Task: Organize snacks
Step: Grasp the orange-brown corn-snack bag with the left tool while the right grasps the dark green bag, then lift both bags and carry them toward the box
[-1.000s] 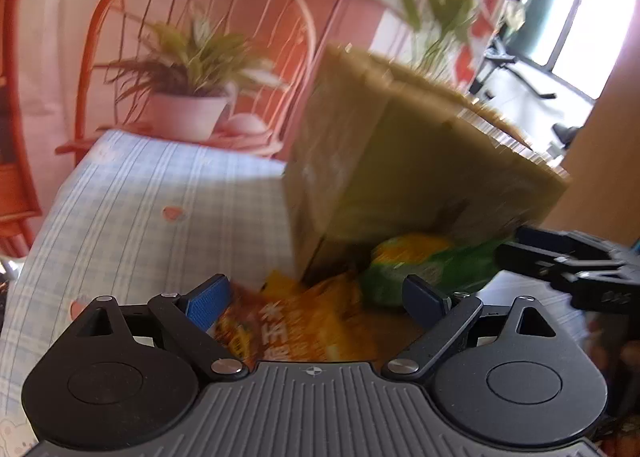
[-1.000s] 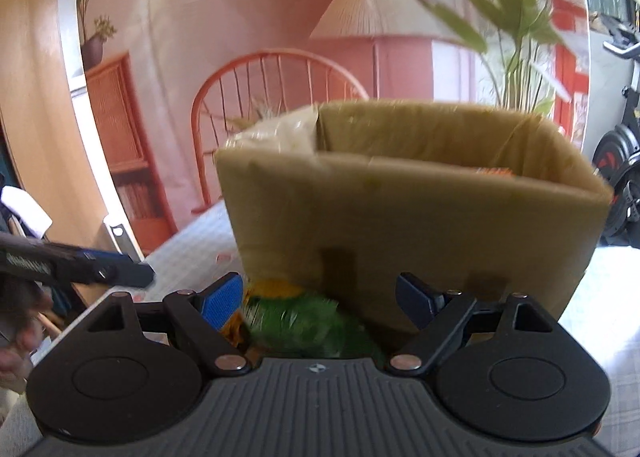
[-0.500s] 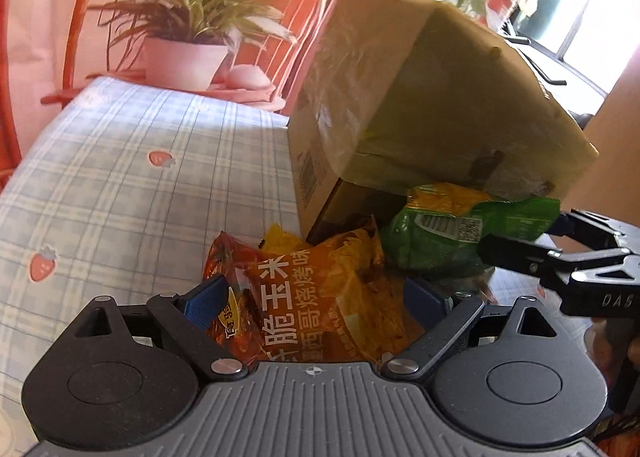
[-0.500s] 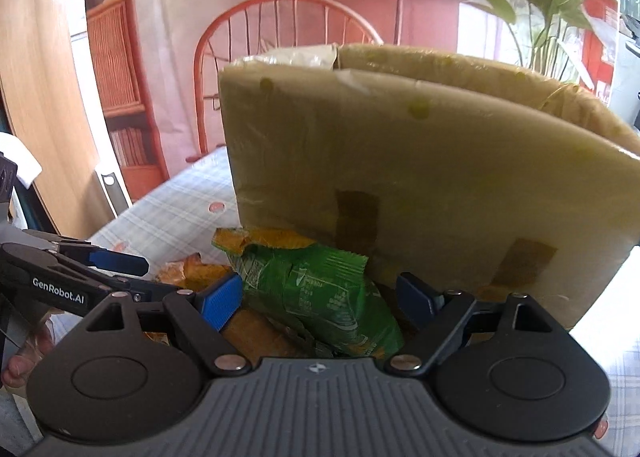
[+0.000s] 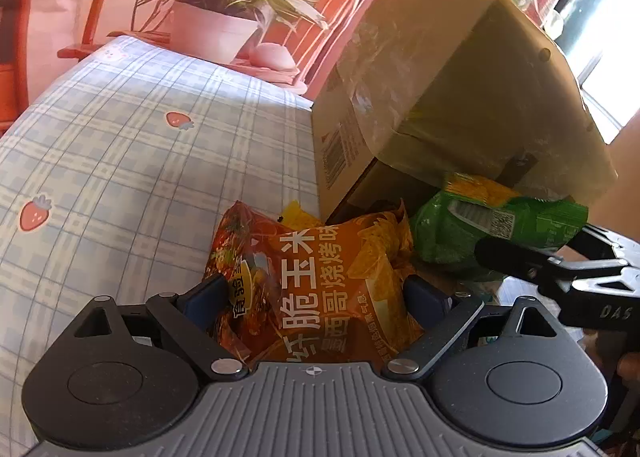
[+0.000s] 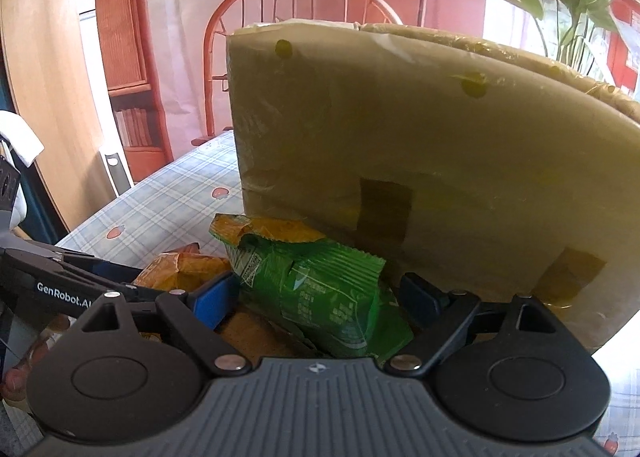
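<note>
Checked tablecloth (image 5: 120, 161) carries crinkled orange packet (image 5: 320, 289) and green packet (image 6: 320, 293), each between wide-open tongs.

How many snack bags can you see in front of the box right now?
3. An orange corn-chip bag lies between the left gripper's open jaws, a green bag between the right gripper's, and a yellow bag peeks out behind the orange one. Others may be hidden.
</note>
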`<state>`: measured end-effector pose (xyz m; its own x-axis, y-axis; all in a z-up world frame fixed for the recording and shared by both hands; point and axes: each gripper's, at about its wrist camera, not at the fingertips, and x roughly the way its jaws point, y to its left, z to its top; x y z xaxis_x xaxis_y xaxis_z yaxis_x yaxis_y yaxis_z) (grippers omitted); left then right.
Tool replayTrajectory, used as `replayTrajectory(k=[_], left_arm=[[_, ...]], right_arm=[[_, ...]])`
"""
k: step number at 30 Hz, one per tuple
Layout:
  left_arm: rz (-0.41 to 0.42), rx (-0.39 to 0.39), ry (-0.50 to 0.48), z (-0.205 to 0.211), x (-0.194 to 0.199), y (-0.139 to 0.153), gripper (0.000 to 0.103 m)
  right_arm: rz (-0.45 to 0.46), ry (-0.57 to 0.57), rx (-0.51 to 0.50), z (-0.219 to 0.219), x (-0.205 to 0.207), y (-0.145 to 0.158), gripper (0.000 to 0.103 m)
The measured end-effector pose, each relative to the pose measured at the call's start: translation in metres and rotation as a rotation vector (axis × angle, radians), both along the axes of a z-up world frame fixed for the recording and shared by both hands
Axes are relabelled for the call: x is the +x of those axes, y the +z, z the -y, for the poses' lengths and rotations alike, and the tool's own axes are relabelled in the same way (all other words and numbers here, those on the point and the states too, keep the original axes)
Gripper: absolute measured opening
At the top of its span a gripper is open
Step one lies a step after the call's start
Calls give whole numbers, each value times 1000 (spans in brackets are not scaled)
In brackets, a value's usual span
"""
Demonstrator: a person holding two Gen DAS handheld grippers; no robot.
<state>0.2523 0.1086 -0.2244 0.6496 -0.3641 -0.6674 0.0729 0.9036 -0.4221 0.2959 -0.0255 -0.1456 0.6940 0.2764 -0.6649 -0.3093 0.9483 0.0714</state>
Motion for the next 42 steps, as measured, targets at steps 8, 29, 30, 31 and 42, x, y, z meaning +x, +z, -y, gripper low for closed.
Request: replayTrajectory(k=[8, 29, 30, 31, 42], left_arm=[[24, -5, 22, -4, -11, 6, 82], [89, -13, 60, -9, -48, 44, 73], [98, -5, 61, -8, -51, 48, 73], [109, 4, 62, -8, -53, 54, 73], [249, 44, 85, -1, -65, 125, 73]], right_arm=[[-2, -8, -15, 1, -2, -2, 83], [92, -67, 152, 34, -36, 26, 68], [98, -66, 161, 36, -38, 28, 68], [104, -66, 169, 37, -40, 29, 68], [215, -58, 260, 50, -57, 64, 67]])
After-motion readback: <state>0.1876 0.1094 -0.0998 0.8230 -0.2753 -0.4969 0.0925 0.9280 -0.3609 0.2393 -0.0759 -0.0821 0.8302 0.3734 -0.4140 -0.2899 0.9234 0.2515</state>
